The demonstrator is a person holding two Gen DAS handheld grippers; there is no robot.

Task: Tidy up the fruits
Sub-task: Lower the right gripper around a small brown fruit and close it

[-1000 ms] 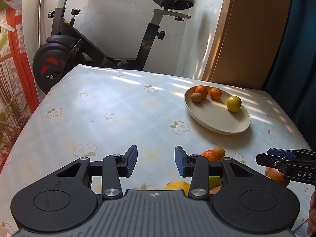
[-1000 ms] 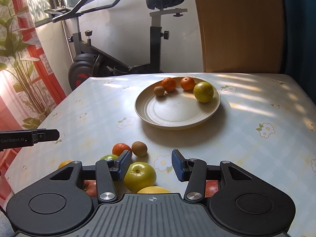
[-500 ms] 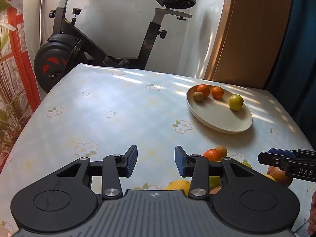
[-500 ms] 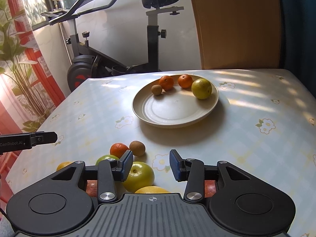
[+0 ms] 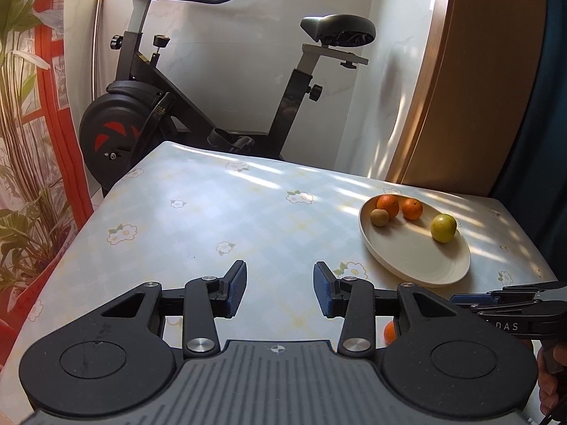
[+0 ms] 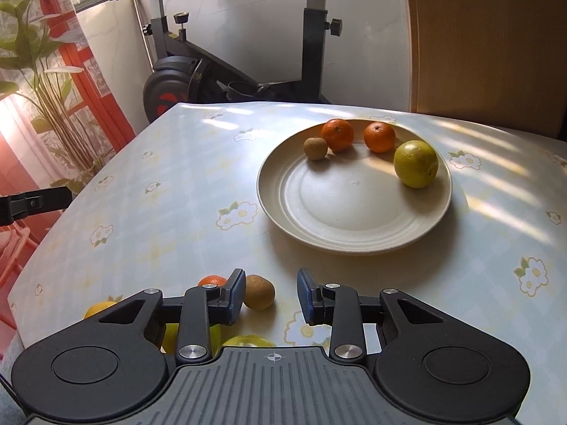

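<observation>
In the right wrist view a brown kiwi (image 6: 259, 292) lies on the table between the fingers of my right gripper (image 6: 271, 297). It sits close to the left pad, the right pad stands clear of it, and the jaws are closing. An orange (image 6: 212, 279) and yellow-green fruit (image 6: 191, 333) lie partly hidden under this gripper. Ahead, the cream plate (image 6: 354, 205) holds a kiwi (image 6: 316, 148), two oranges (image 6: 337, 134) and a green fruit (image 6: 416, 164). My left gripper (image 5: 280, 288) hovers open over bare tablecloth, left of the plate (image 5: 418, 258).
An exercise bike (image 5: 149, 106) stands beyond the table's far edge. A wooden panel (image 6: 478, 35) is at the back right, an orange curtain and plants (image 6: 42, 81) on the left. The right gripper's tip (image 5: 496, 301) shows at the left view's right edge.
My right gripper has moved forward toward the plate and its jaws have narrowed; the large yellow-green fruit has slipped under it and the kiwi now lies between the fingers. The left gripper barely moved.
</observation>
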